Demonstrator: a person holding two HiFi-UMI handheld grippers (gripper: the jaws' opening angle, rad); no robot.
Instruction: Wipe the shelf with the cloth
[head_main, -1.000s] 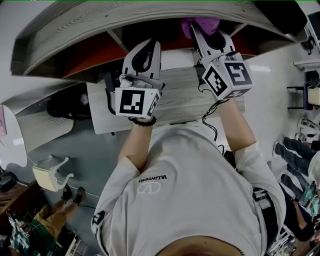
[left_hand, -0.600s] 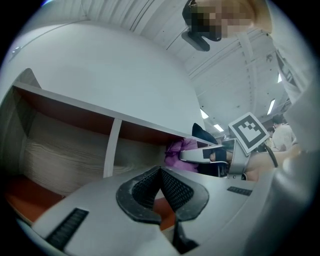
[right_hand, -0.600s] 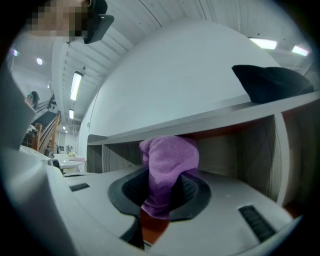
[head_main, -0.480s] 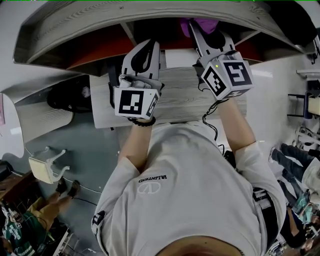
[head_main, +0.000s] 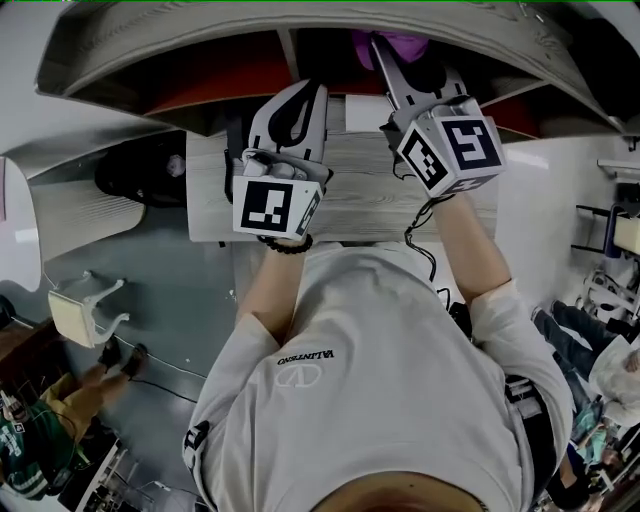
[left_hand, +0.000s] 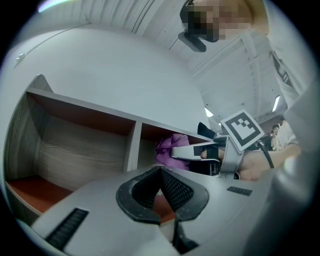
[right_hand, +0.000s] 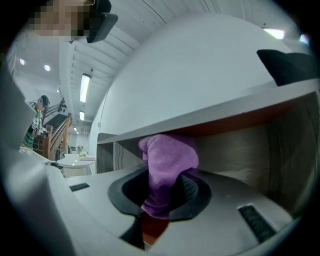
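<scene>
A grey wood shelf with an orange-red inner floor stands in front of me. My right gripper reaches into its right compartment, shut on a purple cloth. In the right gripper view the cloth bulges out above the jaws of the gripper, close under the shelf's top board. My left gripper is held beside it at the shelf's front, shut and holding nothing. The left gripper view shows the upright divider, the cloth and the right gripper beyond it.
A lower grey wood board lies under both hands. A black bag sits on the floor at the left, with a tipped white chair nearer me. People stand at the right edge.
Both grippers have edged a little further up toward the shelf. The right one still grips the purple cloth, and the left stays shut.
</scene>
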